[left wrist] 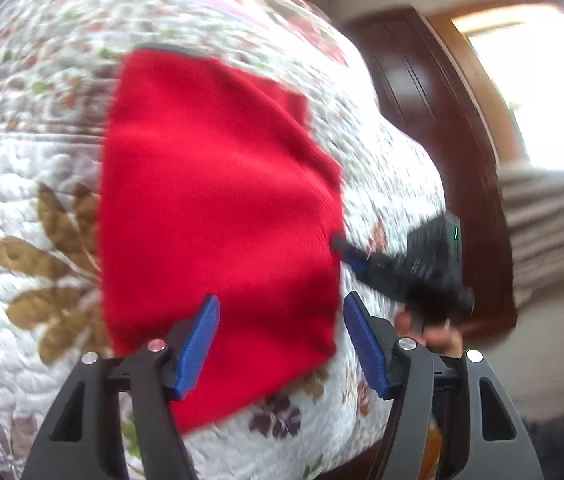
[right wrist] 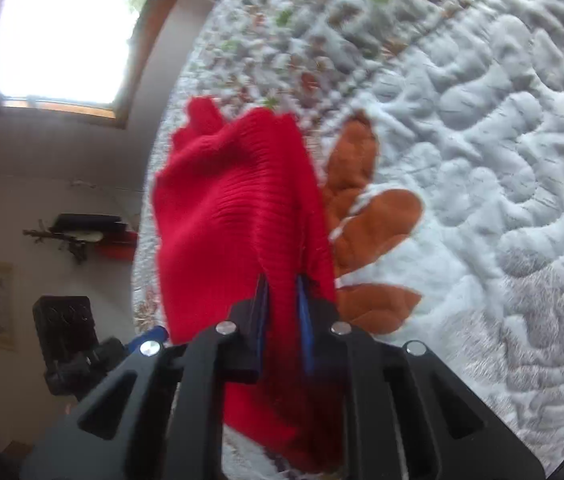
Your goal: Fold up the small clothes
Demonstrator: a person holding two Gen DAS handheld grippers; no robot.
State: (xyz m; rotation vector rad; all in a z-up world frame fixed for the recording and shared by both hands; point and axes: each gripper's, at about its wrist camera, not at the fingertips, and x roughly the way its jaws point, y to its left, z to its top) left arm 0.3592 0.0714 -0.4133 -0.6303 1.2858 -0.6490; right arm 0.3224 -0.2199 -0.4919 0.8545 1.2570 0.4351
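Observation:
A red knitted garment (left wrist: 218, 216) lies spread on a white floral quilt (left wrist: 22, 184). A grey band shows at its far edge. My left gripper (left wrist: 280, 312) hovers open over the garment's near right corner, its blue pads apart with nothing between them. The right gripper (left wrist: 346, 252) pinches the garment's right edge in the left wrist view. In the right wrist view the right gripper (right wrist: 284, 284) is shut on a bunched fold of the red garment (right wrist: 238, 216), which is lifted off the quilt (right wrist: 482, 168).
The bed's edge drops off at the right, beside a dark wooden door frame (left wrist: 454, 128) and a bright window (right wrist: 62, 32). A hand (left wrist: 438, 332) holds the right gripper's handle. A wall shelf (right wrist: 86, 232) and a black device (right wrist: 66, 328) stand beyond the bed.

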